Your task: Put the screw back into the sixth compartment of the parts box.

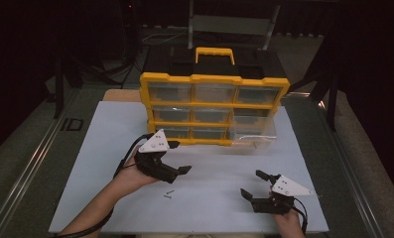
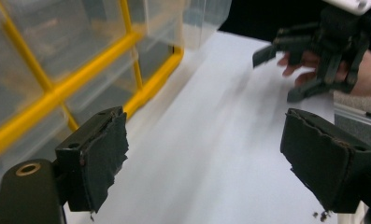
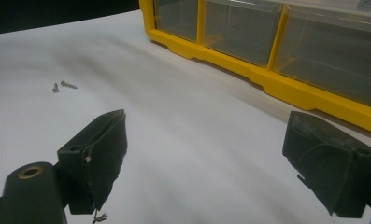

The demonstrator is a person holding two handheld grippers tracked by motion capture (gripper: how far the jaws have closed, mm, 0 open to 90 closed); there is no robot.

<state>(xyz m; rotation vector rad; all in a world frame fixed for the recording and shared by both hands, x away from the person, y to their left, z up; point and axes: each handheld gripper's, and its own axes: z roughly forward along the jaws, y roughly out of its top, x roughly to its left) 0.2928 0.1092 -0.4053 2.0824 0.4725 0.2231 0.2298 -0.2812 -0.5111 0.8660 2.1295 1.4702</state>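
On the white desk, two screws lie near the left claw, which gapes empty like the right claw, before a yellow organizer.

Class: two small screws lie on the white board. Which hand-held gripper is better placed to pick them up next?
Probably the left hand-held gripper: it hangs open close above the screws. The right hand-held gripper, also open, sits farther off to their side.
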